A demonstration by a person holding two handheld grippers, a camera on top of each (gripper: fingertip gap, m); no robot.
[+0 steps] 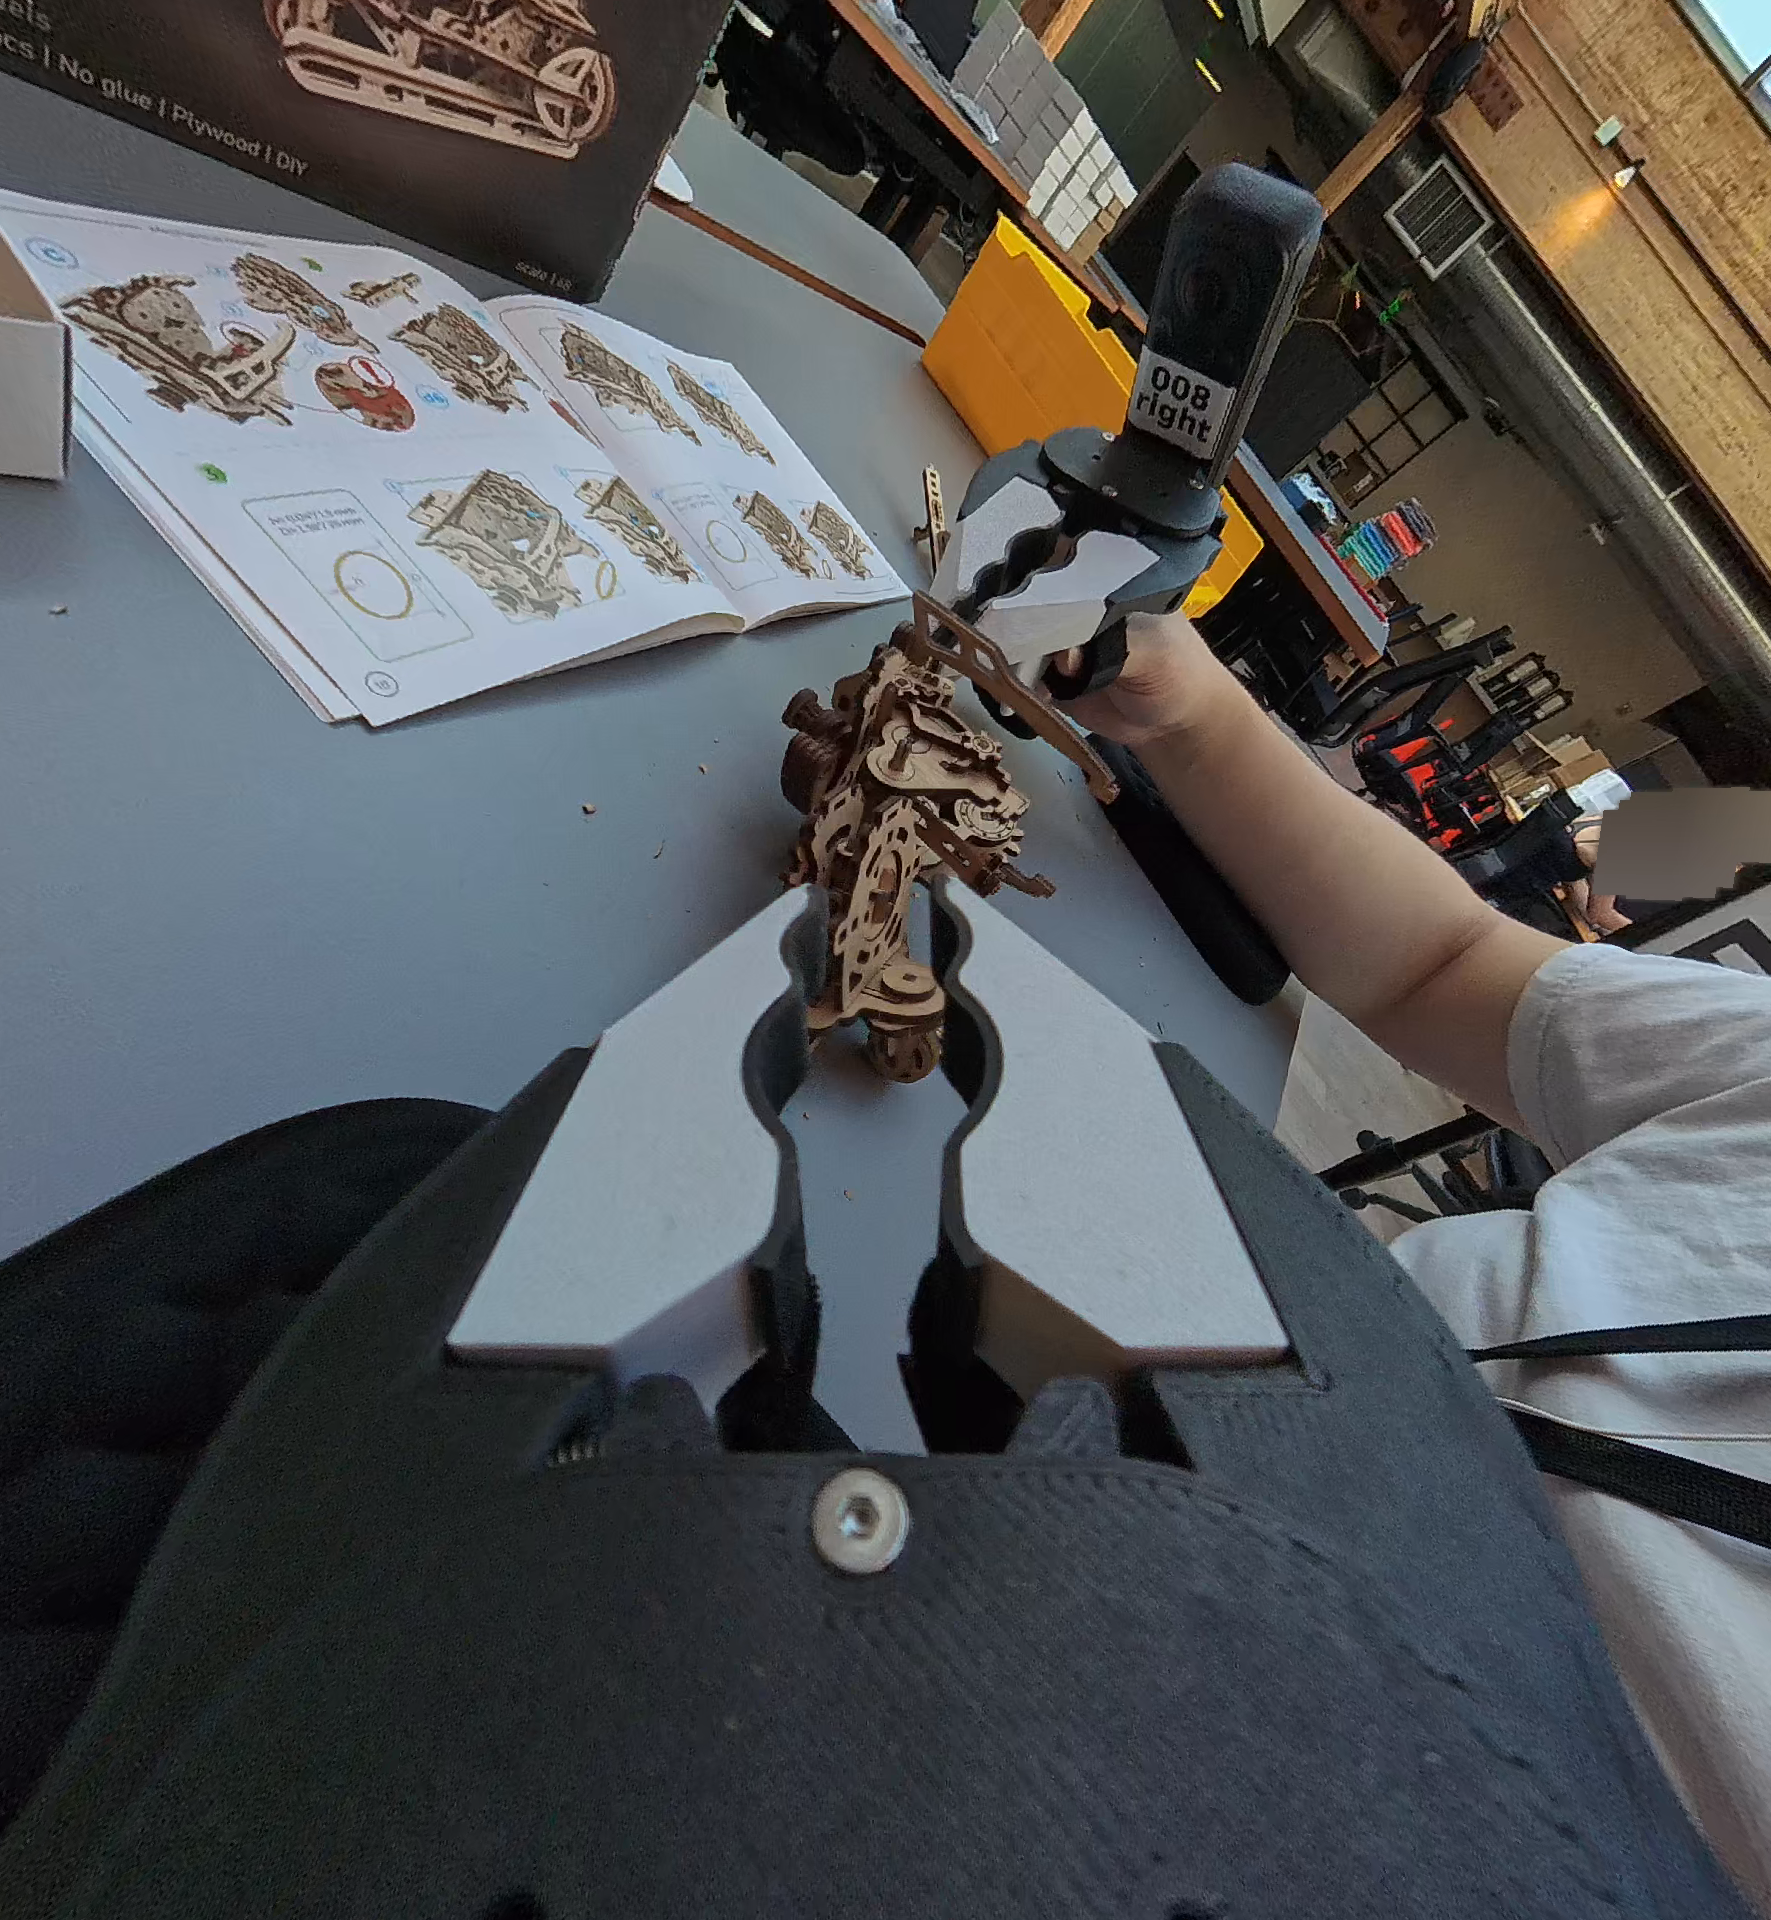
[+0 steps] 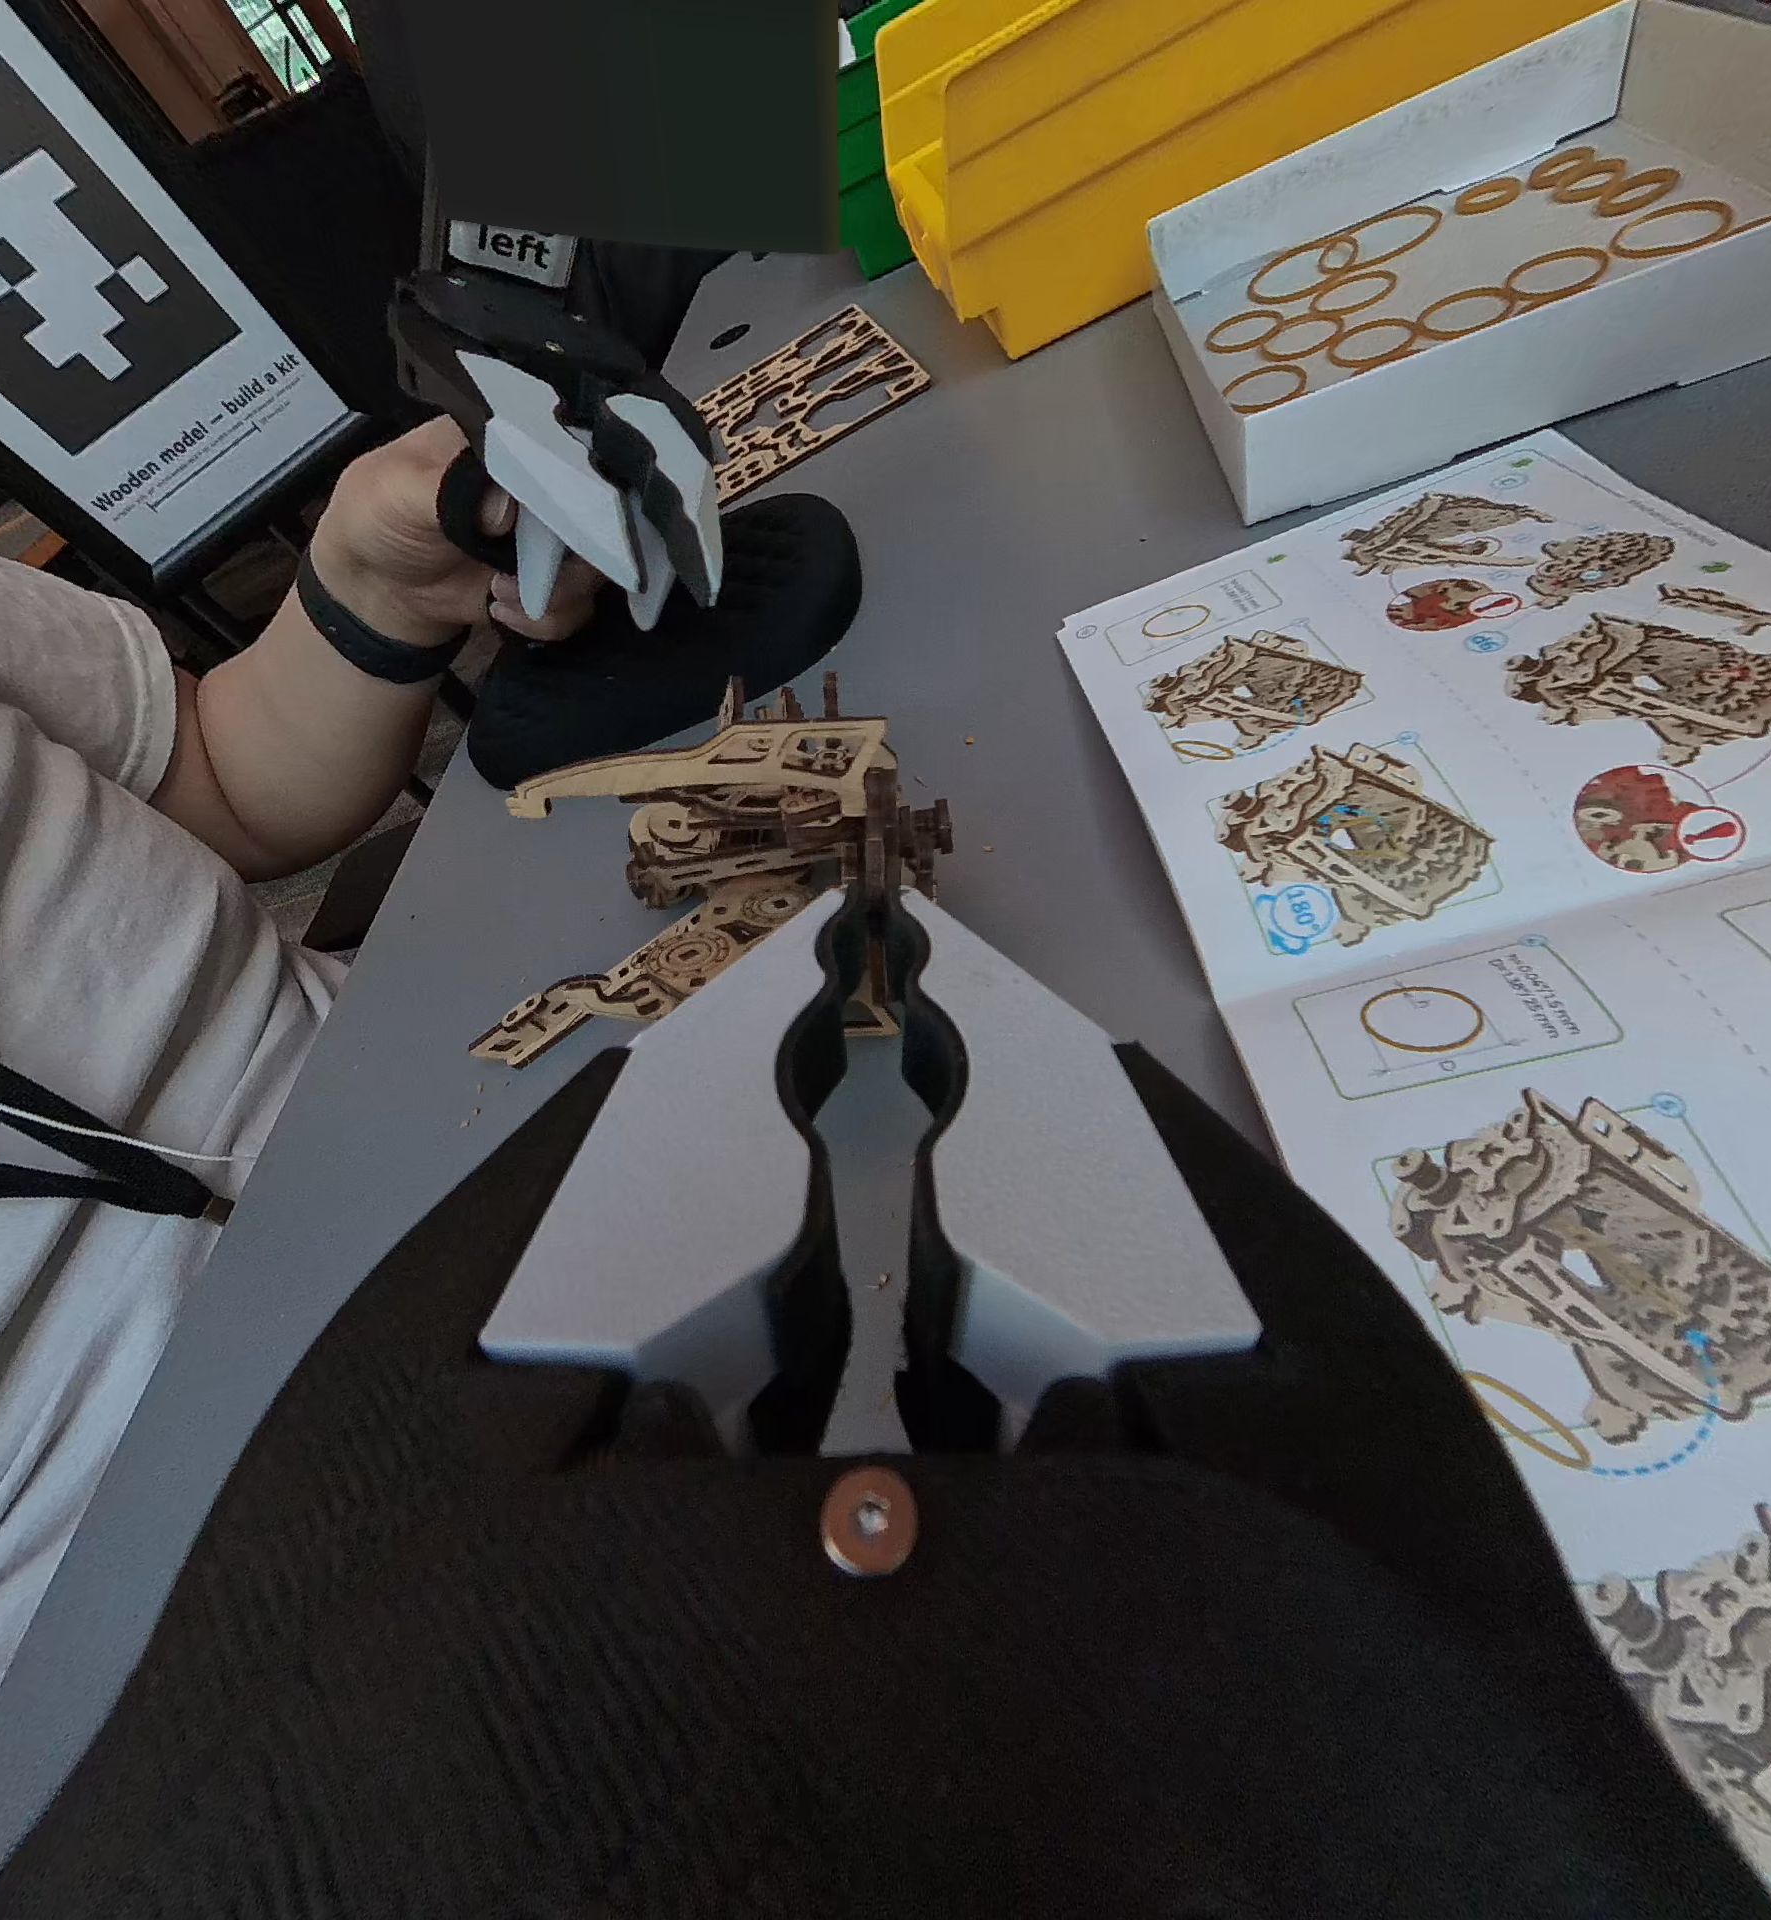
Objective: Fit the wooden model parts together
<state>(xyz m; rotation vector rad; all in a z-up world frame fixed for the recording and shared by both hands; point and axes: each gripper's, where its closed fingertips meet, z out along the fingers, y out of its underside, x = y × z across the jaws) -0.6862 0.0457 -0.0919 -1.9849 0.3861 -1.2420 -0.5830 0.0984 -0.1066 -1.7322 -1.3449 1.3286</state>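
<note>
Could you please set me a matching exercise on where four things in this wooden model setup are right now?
Things:
1. rubber rings
2. flat wooden piece
3. instruction booklet
4. yellow bin

Places or states:
A. lying open on the grey table
B. beside the white box
C. clamped in the right gripper
D. inside the white box

Pairs: 1-D, 2-C, 3-A, 4-B

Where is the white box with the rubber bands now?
In the right wrist view, the white box sits at the upper right on the grey table, between the yellow bin and the open instruction booklet.
</note>
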